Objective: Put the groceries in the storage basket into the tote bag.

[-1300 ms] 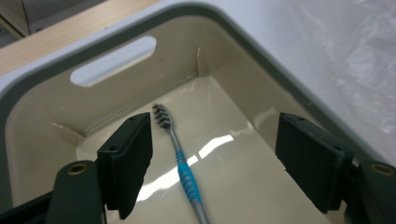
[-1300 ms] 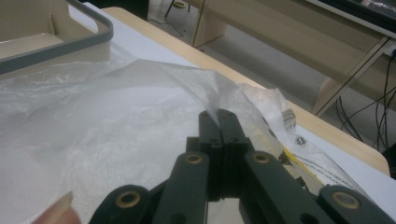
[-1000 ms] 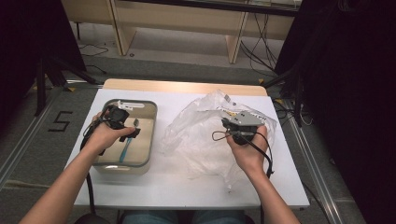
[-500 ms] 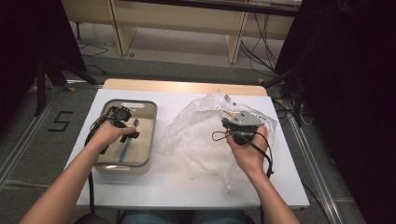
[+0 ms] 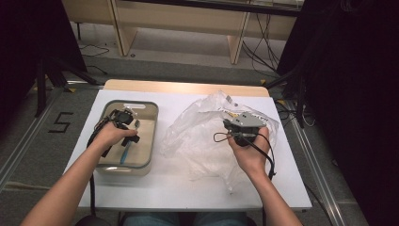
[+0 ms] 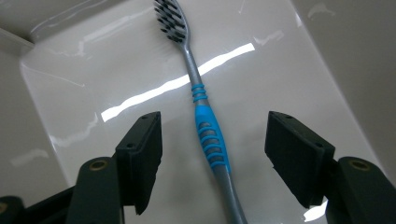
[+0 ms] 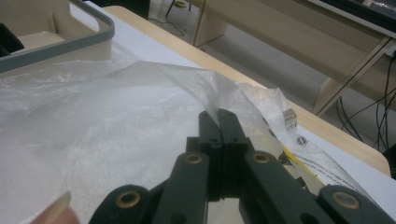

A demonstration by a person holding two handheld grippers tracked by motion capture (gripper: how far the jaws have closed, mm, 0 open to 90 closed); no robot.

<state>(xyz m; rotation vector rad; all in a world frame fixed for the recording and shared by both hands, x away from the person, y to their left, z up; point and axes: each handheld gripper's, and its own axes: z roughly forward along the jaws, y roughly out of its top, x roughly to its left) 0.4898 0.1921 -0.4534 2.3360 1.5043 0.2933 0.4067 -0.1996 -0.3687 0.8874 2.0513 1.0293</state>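
Down in the grey-rimmed tub at the table's left, the left gripper hangs with jaws apart, lately narrowing, either side of the blue toothbrush without touching it. Right gripper is clenched on the clear plastic bag. White table; wooden bench beyond. Since earlier, the left hand has dropped deeper into the tub.

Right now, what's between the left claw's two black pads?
In the left gripper view, the toothbrush lies between the left claw pads, untouched, on the tub floor. The claw has just been closing.
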